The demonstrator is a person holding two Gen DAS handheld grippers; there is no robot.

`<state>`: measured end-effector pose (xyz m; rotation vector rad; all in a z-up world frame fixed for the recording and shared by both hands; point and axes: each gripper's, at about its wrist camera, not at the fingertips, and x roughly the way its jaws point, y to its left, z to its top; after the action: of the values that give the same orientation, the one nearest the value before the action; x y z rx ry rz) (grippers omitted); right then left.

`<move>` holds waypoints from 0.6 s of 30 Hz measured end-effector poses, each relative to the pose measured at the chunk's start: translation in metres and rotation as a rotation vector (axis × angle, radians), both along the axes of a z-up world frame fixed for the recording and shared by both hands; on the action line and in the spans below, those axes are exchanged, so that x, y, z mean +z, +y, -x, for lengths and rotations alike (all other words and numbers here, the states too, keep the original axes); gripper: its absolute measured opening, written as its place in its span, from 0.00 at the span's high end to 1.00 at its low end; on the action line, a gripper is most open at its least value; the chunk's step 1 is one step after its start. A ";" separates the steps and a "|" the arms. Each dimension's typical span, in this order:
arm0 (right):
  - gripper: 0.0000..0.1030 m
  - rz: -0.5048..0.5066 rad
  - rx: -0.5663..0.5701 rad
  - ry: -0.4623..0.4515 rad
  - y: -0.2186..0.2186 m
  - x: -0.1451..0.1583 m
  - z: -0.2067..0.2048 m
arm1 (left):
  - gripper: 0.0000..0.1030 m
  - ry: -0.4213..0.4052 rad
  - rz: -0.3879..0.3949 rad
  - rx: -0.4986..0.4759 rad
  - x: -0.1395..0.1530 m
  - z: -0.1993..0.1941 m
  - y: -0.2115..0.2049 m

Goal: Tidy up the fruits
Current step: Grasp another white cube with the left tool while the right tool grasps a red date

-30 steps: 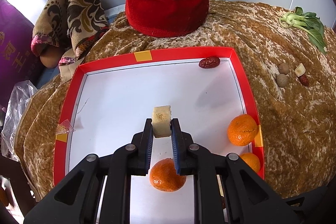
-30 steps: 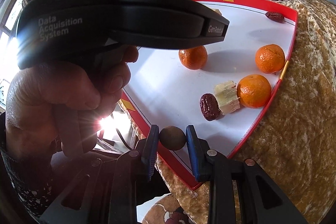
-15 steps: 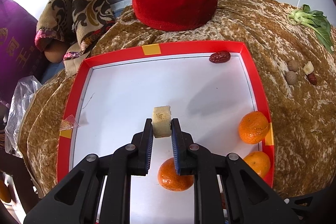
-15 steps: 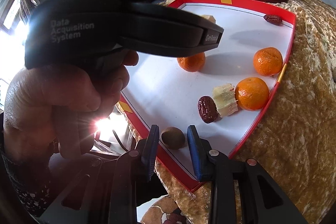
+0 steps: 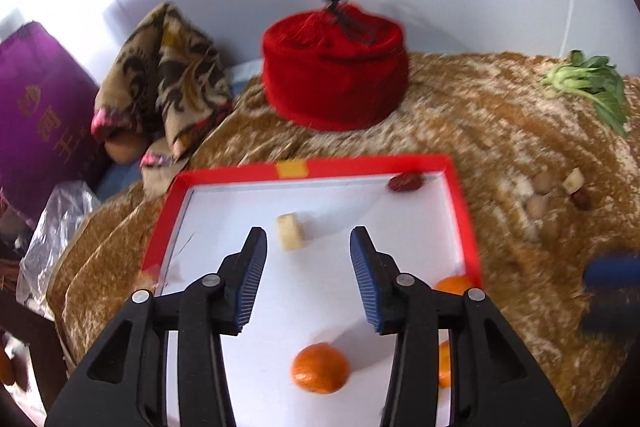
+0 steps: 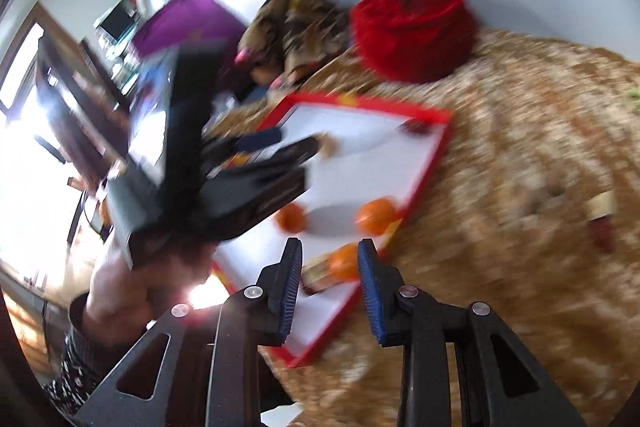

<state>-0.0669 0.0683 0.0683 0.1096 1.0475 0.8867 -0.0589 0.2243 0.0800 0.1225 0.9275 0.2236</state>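
The left gripper (image 5: 307,245) has its fingers spread wide apart and holds nothing. It hangs above a red tray (image 5: 360,163) with a white floor. A pale yellow chunk (image 5: 289,231) lies on the white floor, just past the left finger (image 5: 250,275) and not touching it. A dark red date (image 5: 406,182) sits in the far right corner of the tray. One orange (image 5: 320,367) lies close to the camera between the two black arms. A second orange (image 5: 454,283) peeks out by the right rim, and a bit of a third shows behind the right arm.

The tray rests on a surface covered with a brown and gold cloth (image 5: 460,131). On the cloth, to the right of the tray, lie two small brown round fruits (image 5: 538,205), another pale chunk (image 5: 573,179) and another date (image 5: 582,199), all close together. A green leafy vegetable (image 5: 592,85) lies farther back. A red velvet bag (image 5: 334,73) stands behind the tray.

The right gripper (image 6: 330,281) also has its fingers spread, with nothing between them. This view is blurry. It looks at the near corner of the tray, where an orange and some smaller pieces sit. The person's left hand (image 6: 136,291) shows at the left side, holding the other tool.
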 end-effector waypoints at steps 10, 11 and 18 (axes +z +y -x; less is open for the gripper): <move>0.68 0.018 -0.350 0.162 -0.155 -0.011 -0.093 | 0.57 -0.030 -0.026 -0.276 0.001 -0.023 -0.097; 0.68 0.035 -0.353 0.195 -0.158 -0.021 -0.099 | 0.57 -0.017 -0.026 -0.280 -0.001 -0.025 -0.101; 0.68 0.161 -0.325 0.222 -0.141 -0.054 -0.114 | 0.57 0.037 -0.008 -0.255 -0.014 -0.029 -0.108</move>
<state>0.0472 -0.0730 0.0144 0.2394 1.2617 0.5013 -0.0300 0.1167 0.0664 0.2514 0.9385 -0.0106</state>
